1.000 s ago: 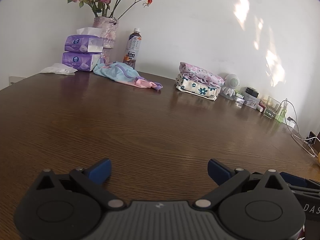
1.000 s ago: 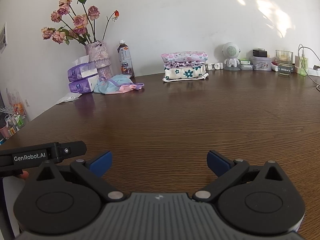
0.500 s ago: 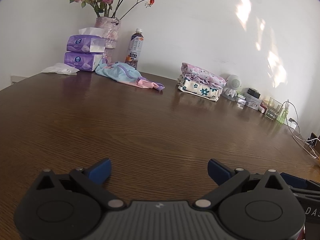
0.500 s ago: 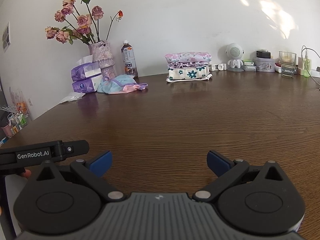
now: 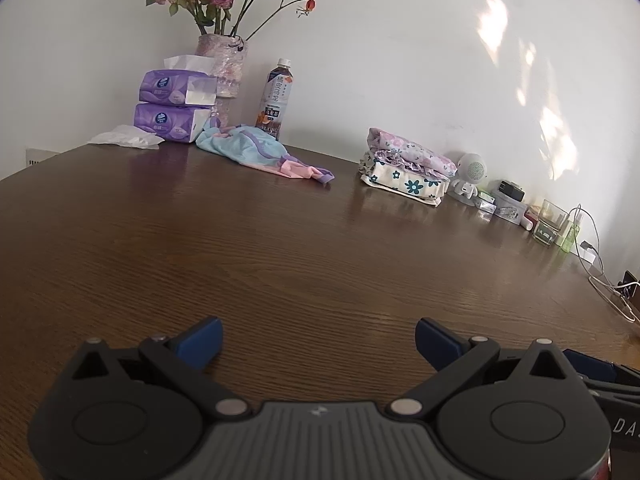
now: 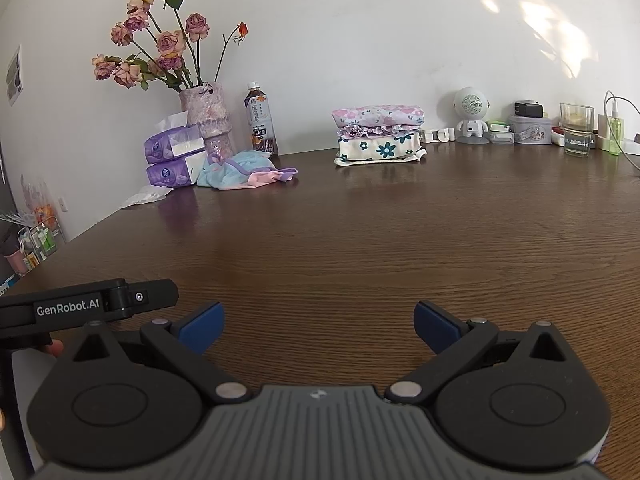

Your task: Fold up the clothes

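A crumpled light-blue and pink garment (image 5: 256, 152) (image 6: 244, 170) lies at the far left of the brown table, by the tissue packs. To its right sits a stack of folded floral clothes (image 5: 408, 170) (image 6: 378, 134) against the wall. My left gripper (image 5: 318, 338) hovers open over bare wood near the front edge, far from both. My right gripper (image 6: 318, 322) is open too, with nothing between its blue pads. The left gripper's black body (image 6: 88, 306) shows at the lower left of the right wrist view.
A vase of dried roses (image 6: 206, 120), two purple tissue packs (image 6: 172, 158), a loose tissue (image 5: 126, 138) and a drink bottle (image 6: 262, 124) stand at the back left. A small white robot figure (image 6: 472, 116), boxes, a glass (image 6: 576, 128) and cables (image 5: 600, 272) line the back right.
Both views have shifted slightly: the objects at the back sit a little further right and lower in frame than before. Both grippers stay open and empty.
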`<action>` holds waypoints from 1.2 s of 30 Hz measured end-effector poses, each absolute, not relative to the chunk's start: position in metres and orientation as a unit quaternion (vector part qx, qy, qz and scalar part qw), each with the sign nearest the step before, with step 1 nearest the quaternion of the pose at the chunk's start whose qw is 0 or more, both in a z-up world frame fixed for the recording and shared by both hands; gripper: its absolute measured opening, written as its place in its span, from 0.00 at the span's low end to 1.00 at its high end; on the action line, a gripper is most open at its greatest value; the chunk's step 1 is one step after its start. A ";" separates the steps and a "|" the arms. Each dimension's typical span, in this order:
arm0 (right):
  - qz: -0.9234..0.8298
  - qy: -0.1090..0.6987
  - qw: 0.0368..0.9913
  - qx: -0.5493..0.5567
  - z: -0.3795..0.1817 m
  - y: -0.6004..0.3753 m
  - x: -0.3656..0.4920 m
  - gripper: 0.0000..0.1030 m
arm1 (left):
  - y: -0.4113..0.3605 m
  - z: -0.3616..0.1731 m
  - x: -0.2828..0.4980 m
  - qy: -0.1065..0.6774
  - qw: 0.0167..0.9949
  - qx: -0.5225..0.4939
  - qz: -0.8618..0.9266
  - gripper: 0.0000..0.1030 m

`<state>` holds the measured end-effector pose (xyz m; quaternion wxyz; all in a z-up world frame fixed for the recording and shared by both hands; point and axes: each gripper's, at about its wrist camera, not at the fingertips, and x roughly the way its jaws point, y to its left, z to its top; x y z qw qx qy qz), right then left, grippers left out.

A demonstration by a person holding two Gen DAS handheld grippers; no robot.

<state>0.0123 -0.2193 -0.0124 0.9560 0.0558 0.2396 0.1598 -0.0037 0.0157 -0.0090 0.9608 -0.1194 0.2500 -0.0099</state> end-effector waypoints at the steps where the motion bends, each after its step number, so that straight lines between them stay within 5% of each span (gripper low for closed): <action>1: 0.160 0.239 0.956 0.056 -0.013 -0.220 0.012 1.00 | 0.016 -0.009 -0.004 0.250 0.961 -0.120 -0.010 1.00; 36: 0.164 0.235 0.956 0.058 -0.013 -0.221 0.011 1.00 | 0.011 -0.006 -0.002 0.249 0.961 -0.124 -0.003 1.00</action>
